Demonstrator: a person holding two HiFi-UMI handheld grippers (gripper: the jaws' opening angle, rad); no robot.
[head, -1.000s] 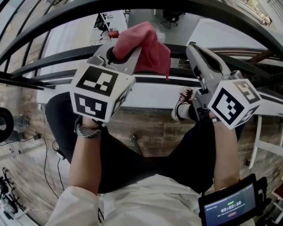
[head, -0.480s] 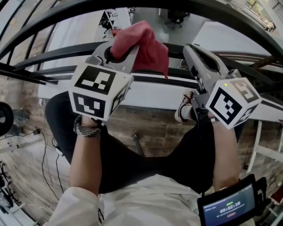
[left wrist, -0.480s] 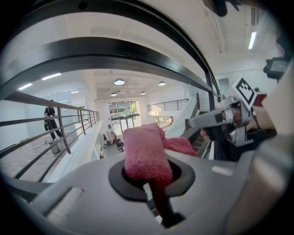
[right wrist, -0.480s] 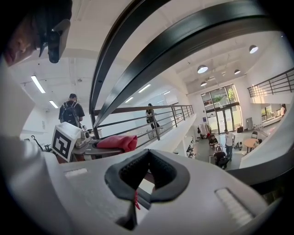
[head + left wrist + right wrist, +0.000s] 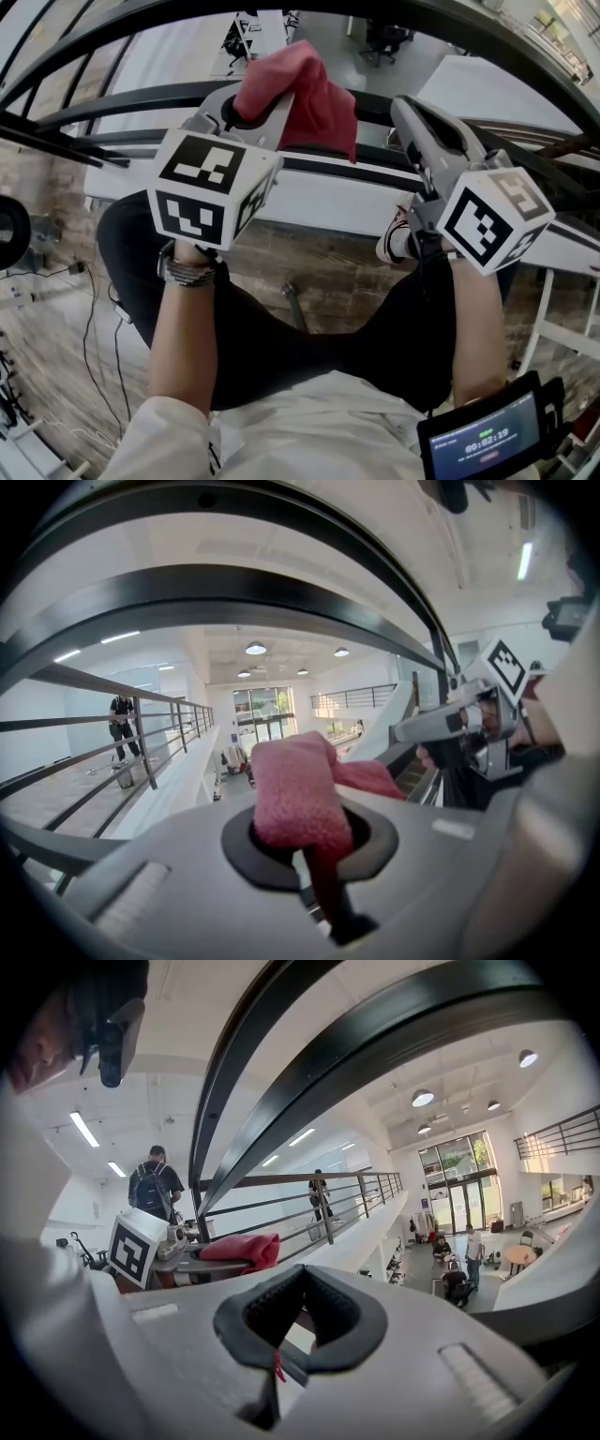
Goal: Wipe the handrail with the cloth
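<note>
The black handrail [image 5: 234, 585] arcs across above both grippers. The left gripper [image 5: 255, 111] is raised just beneath it, its jaws pinching a bunched pink-red cloth [image 5: 309, 89] that sticks up past their tips. Beside it, the right gripper [image 5: 407, 107] has its jaws pressed together on nothing but a red thread.

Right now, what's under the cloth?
The left tongs pinch the cloth from below. Past it run lower black rails and a white ledge. The stretch of rail right behind the cloth is covered.
</note>
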